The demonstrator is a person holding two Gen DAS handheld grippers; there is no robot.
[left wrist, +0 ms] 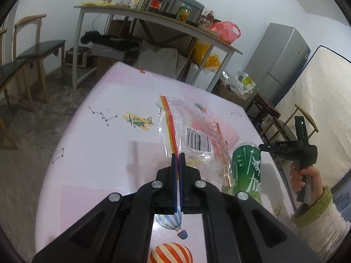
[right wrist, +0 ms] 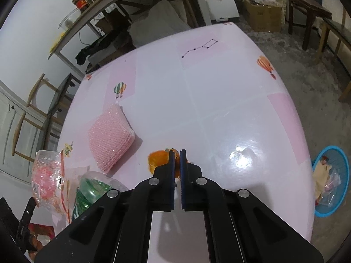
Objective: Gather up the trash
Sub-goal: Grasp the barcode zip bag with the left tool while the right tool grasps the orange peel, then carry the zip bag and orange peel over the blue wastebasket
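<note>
A clear plastic bag [left wrist: 197,135] with a red-and-yellow strip and a barcode label hangs over the pink table, and my left gripper [left wrist: 178,155] is shut on its strip edge. The bag [right wrist: 46,175] also shows at the left of the right wrist view. A crushed green bottle [left wrist: 248,168] lies right beside it. My right gripper [right wrist: 177,152] is shut on a small orange scrap [right wrist: 158,161], like peel, just above the tabletop. A pink foam net [right wrist: 111,140] lies to the left of the scrap, and the green bottle [right wrist: 92,190] lies nearer, at the lower left.
A blue basket [right wrist: 342,188] holding wrappers stands on the floor past the table's right edge. The pink table [right wrist: 219,100] has bare surface beyond the scrap. A hand [left wrist: 305,175] grips the other gripper's handle. Chairs, a cluttered side table and a fridge [left wrist: 283,59] stand around.
</note>
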